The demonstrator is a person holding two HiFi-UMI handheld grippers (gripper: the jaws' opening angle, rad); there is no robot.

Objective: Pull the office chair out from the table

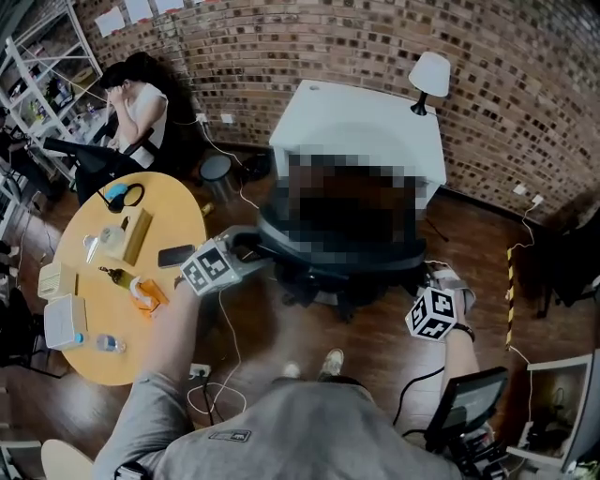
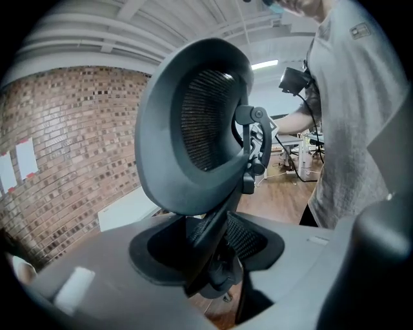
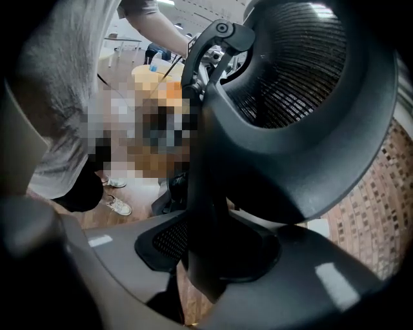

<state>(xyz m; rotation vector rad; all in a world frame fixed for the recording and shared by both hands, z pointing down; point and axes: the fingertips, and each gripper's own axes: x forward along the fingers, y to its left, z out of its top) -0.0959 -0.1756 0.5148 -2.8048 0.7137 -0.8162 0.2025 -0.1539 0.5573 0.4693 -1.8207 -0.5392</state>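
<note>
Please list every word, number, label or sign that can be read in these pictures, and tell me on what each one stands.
None is readable.
Marker cubes on the left gripper and right gripper: black-and-white square patterns, no letters.
Patch on the grey shirt: too small to read.
Papers on the brick wall: too small to read.
Office chair: no print shows.

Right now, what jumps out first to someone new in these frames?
A black mesh office chair sits centre frame, gripped on either side by the left gripper and right gripper, in front of a white table against the brick wall. To its left stands a cluttered round yellow table.
</note>
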